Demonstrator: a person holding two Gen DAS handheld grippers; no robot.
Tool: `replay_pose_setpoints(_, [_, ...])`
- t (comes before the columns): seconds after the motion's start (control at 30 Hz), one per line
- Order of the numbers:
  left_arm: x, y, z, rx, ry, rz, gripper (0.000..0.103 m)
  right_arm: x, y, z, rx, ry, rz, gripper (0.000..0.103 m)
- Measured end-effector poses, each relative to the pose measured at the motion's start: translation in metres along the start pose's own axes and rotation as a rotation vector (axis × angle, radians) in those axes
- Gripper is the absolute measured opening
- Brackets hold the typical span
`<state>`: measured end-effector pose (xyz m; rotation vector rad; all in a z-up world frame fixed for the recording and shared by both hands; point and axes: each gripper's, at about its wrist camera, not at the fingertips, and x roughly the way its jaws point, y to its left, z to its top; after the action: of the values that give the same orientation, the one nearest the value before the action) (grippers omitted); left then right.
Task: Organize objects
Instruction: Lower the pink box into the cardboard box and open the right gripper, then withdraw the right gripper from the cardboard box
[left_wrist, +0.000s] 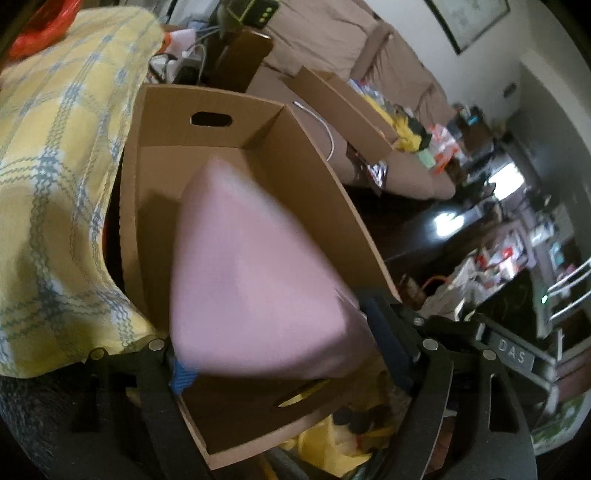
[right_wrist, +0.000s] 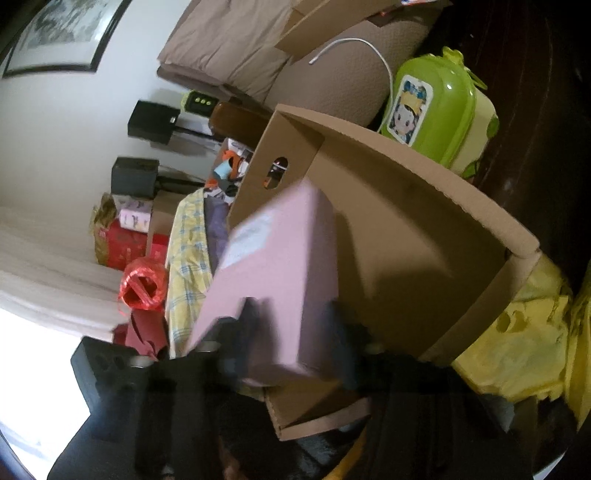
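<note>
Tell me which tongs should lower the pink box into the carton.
Right. The right tongs clasp the near end of the pink box over the open carton; whether the left tongs press it is unclear.

The pink box (left_wrist: 255, 273) between the left jaws is smeared by motion blur, its near end hiding the cardboard box's (left_wrist: 162, 122) floor beyond them. In the right wrist view, the fingers (right_wrist: 343, 343) are blurred too, so their contact with it is unclear.
</note>
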<state>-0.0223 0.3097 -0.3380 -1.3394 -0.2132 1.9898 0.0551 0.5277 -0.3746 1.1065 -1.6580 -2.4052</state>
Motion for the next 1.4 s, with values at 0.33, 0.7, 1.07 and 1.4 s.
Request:
replay_pose_setpoints(0.33, [-0.006, -0.001, -0.003, 0.022, 0.001, -0.009, 0.077, 0.001, -0.001, 0.0, 0.018, 0.003, 0.023, 0.023])
replay_pose_setpoints(0.7, [-0.025, -0.003, 0.001, 0.044, -0.052, -0.03, 0.077, 0.001, -0.003, 0.0, 0.027, 0.001, 0.023, 0.023])
replay_pose_setpoints(1.07, [-0.084, -0.005, 0.004, 0.085, -0.244, -0.063, 0.077, 0.001, -0.004, 0.001, 0.028, 0.006, 0.022, 0.023])
replay_pose_setpoints(1.4, [-0.105, 0.026, 0.023, -0.017, -0.336, -0.029, 0.077, 0.015, 0.04, -0.012, -0.145, 0.103, 0.237, 0.023])
